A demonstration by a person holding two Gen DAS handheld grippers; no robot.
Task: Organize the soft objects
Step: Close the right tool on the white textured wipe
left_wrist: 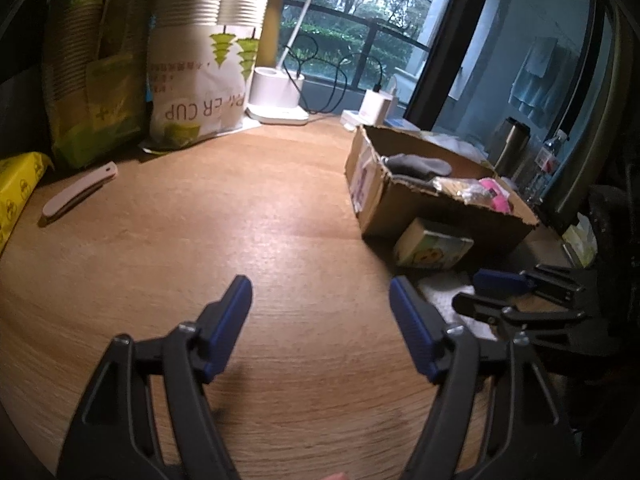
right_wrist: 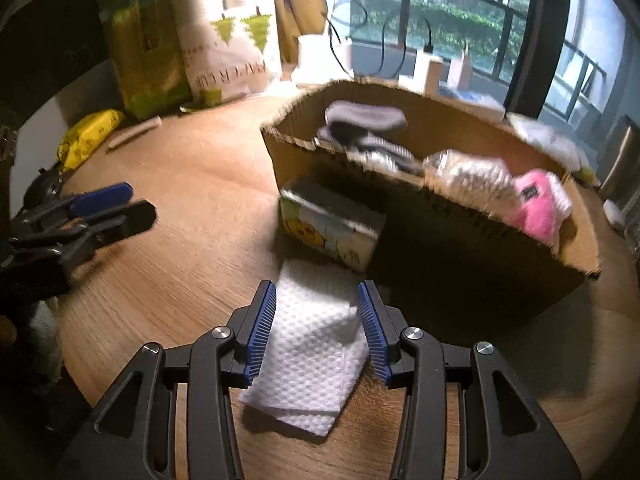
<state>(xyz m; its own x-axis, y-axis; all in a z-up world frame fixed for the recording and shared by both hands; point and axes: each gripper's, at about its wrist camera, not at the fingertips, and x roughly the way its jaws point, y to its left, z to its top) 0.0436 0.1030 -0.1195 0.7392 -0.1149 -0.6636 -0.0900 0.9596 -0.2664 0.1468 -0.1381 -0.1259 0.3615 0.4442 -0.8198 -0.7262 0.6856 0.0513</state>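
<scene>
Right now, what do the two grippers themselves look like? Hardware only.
Both match. The left gripper and right gripper each have two black plastic linkage arms with triangular cut-outs and silver pivot screws. The jaws carry blue ribbed pads. No cables, labels or markings are visible on either. No sleeves or hands are clearly in view.

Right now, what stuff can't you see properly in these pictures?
- Bottom of the cardboard box: right wrist view, its near wall hides what lies under the grey socks and pink fluffy thing.
- White cloth: whether the right claw touches it; left wrist view, the left claw covers most of it.
- Small yellow box: print blurred.
- Paper cup bag: top cut off.
</scene>
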